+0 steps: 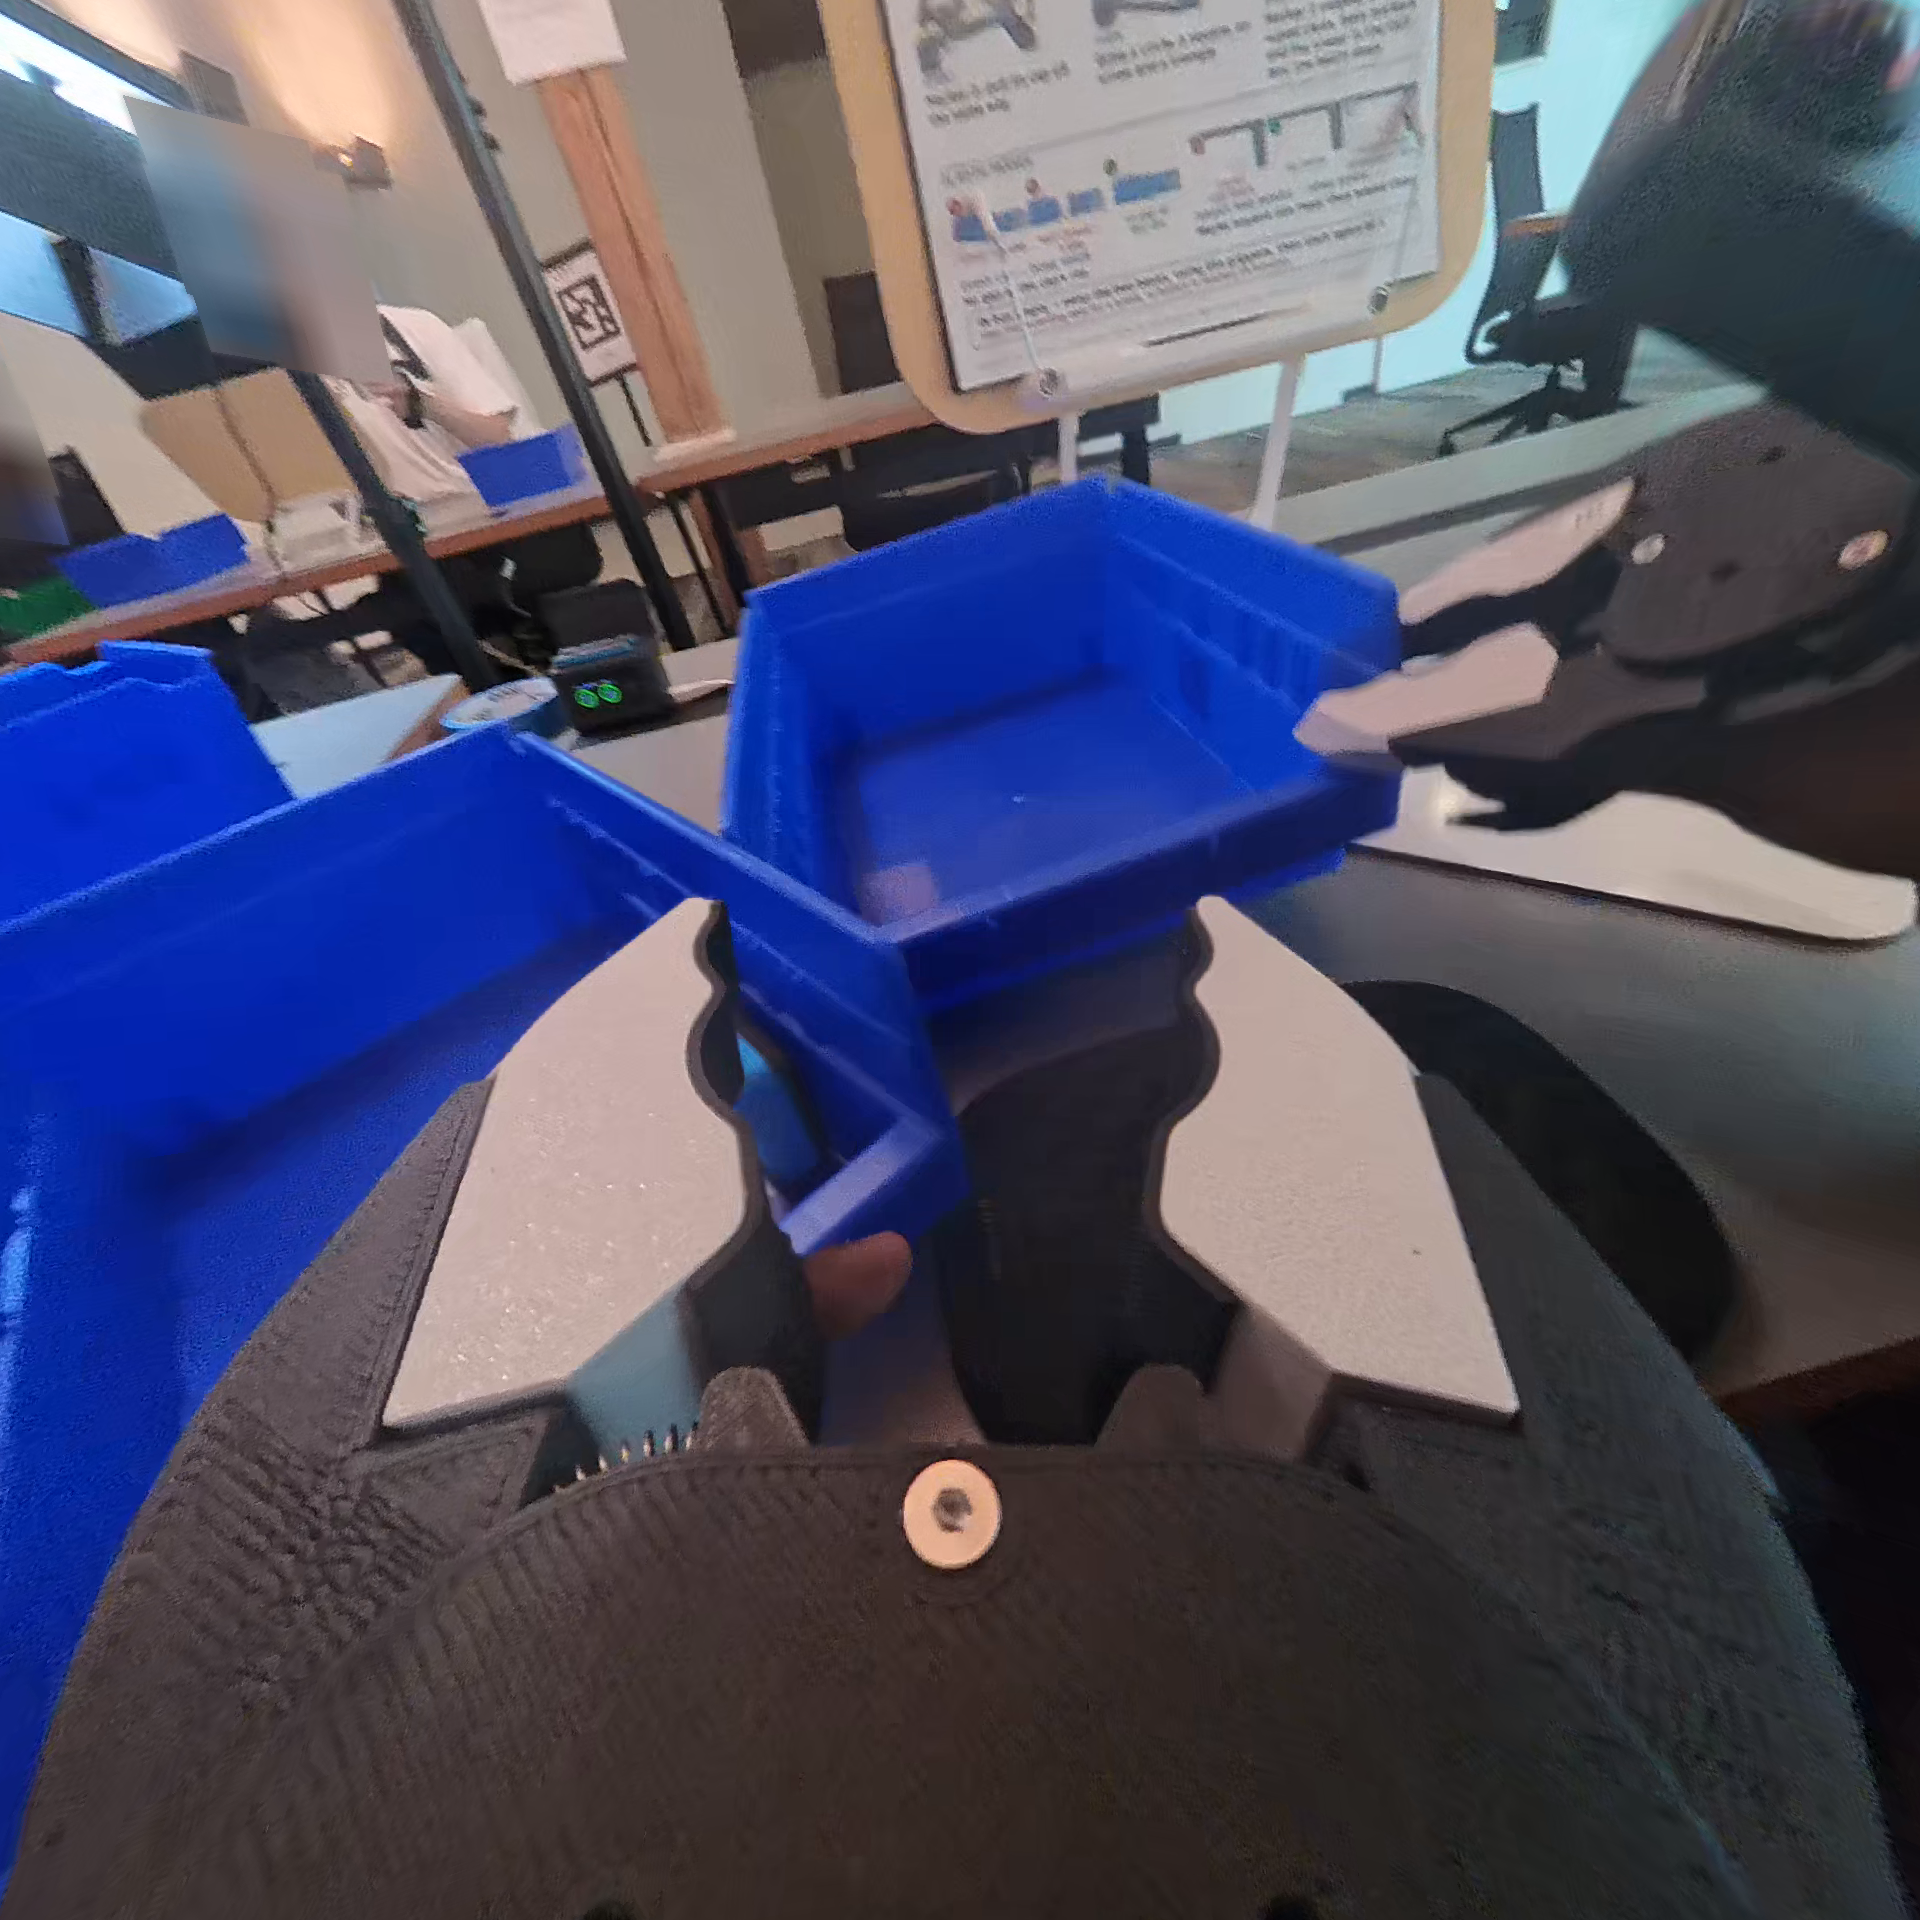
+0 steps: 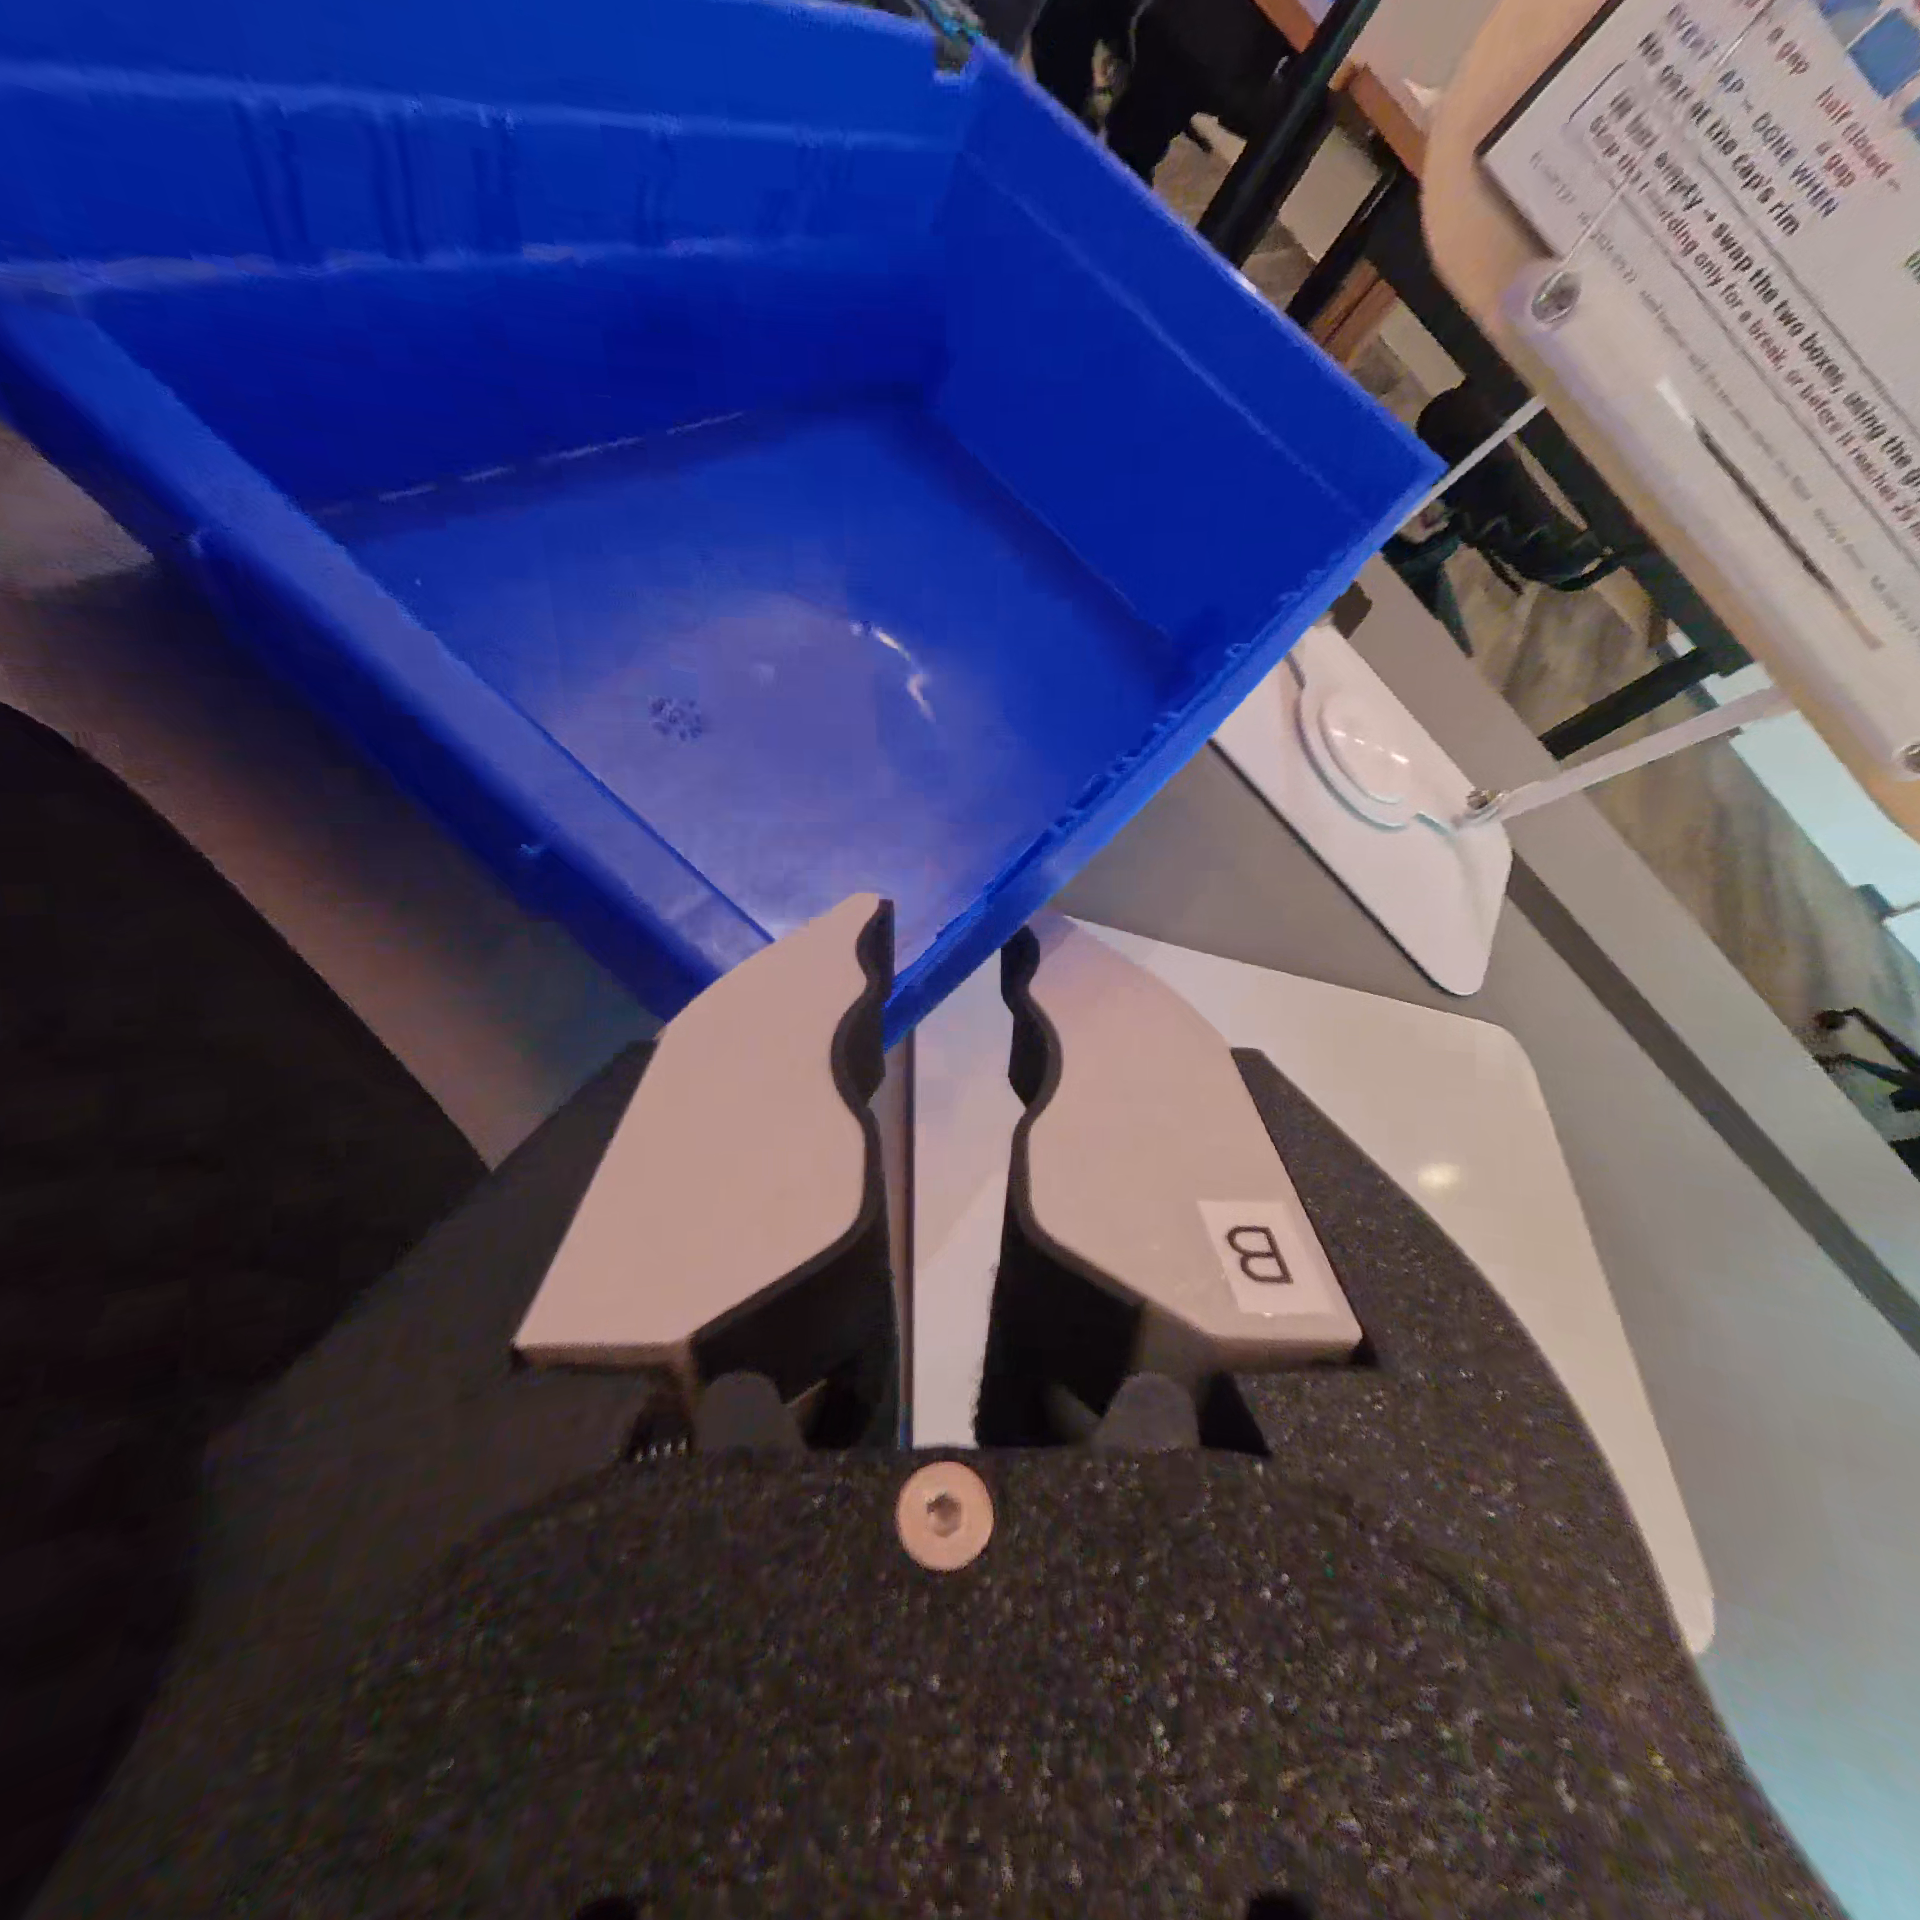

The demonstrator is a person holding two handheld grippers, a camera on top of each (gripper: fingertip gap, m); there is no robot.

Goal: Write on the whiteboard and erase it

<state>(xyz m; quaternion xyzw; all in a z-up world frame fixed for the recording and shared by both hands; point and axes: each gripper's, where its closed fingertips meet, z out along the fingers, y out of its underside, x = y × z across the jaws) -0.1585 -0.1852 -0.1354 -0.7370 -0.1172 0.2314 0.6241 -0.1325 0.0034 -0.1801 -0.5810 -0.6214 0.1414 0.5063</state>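
Note:
Two blue bins are in view. The near bin (image 1: 312, 987) lies low at the left, and its corner wall runs between the jaws of my left gripper (image 1: 961, 925), close to the left finger (image 1: 623, 1091). The jaws stand wide apart. The second bin (image 1: 1039, 748) is empty, raised and tilted. My right gripper (image 1: 1361, 665) pinches its right rim. In the right wrist view the gripper (image 2: 951, 940) is nearly shut on that bin's (image 2: 727, 623) wall near a corner. A flat white whiteboard (image 2: 1351, 1247) lies on the table under my right gripper. No marker or eraser shows.
A printed sheet on a wood-rimmed board (image 1: 1174, 177) stands on a white stand base (image 2: 1403, 852) behind the bins. A third blue bin (image 1: 125, 748), a tape roll (image 1: 499, 712) and a small black device (image 1: 608, 691) are at the left. A dark round mat (image 1: 1558, 1143) lies at the right.

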